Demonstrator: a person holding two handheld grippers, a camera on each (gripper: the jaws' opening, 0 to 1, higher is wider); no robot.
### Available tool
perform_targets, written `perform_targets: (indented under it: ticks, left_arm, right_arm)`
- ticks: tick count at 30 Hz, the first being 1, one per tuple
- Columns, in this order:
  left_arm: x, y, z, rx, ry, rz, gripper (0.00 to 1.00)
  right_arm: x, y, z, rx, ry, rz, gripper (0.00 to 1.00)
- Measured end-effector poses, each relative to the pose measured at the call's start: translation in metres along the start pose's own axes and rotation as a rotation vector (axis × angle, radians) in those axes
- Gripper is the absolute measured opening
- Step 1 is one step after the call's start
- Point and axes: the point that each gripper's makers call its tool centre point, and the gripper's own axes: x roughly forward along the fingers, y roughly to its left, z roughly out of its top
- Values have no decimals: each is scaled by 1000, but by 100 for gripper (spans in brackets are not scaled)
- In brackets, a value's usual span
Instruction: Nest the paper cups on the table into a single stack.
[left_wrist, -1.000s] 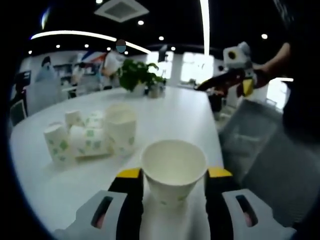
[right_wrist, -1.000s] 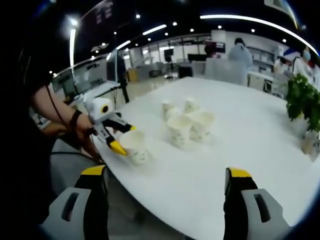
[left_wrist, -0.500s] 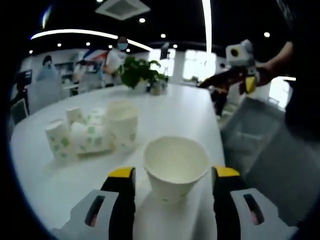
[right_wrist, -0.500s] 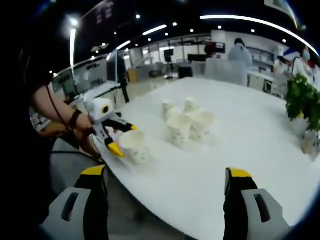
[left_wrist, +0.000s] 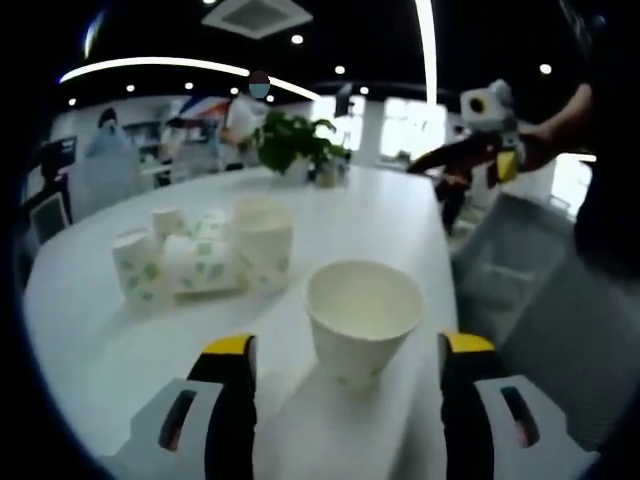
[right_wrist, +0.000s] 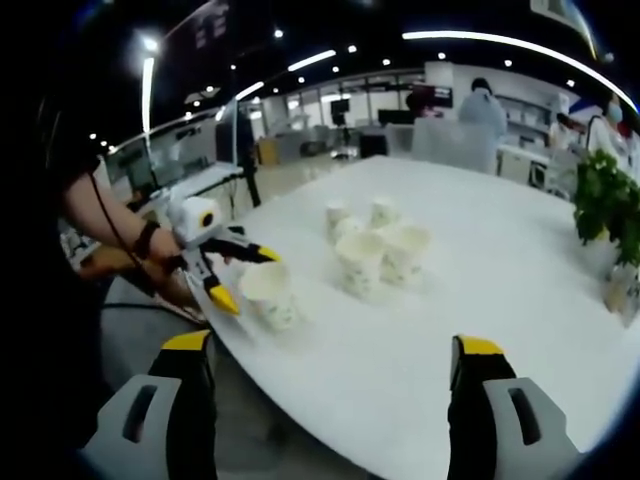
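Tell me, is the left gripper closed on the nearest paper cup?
No, the left gripper stands open, with gaps on both sides of the paper cup.

An open-plan office: long ceiling light strips (right_wrist: 500, 37) and spotlights, rows of desks (right_wrist: 330, 125) behind, a big white tabletop (right_wrist: 520, 300) with a potted plant (left_wrist: 295, 145) at its far edge.

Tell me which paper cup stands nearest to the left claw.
The lone paper cup between the open jaws of the left claw, near the table edge. The other cups cluster farther away.
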Motion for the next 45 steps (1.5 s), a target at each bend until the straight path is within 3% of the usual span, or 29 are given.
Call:
perform_targets:
  ticks: [7,13,22,28,38,41,45]
  left_arm:
    - [-6,1,-3,-12,-2,29,81]
    - [-11,7,-5,-28,-8,79,98]
    - [-16,8,-9,-46,-8,87,98]
    - [-19,13,-9,-46,-15,104,98]
    - [-31,22,-7,-67,-38,136,98]
    - [-35,26,-7,-80,-44,149,98]
    - [-38,30,-8,-88,-53,162,98]
  right_arm:
    - [8,-2,13,-27,-10,14,96]
    - [17,-4,21,-56,1,35,96]
    - [31,-15,36,-106,11,54,94]
    - [47,-21,45,-217,51,105,87]
    - [79,-26,55,-314,106,183,79]
    - [91,-24,63,-372,97,221,76]
    - [106,-23,64,-450,140,257,73]
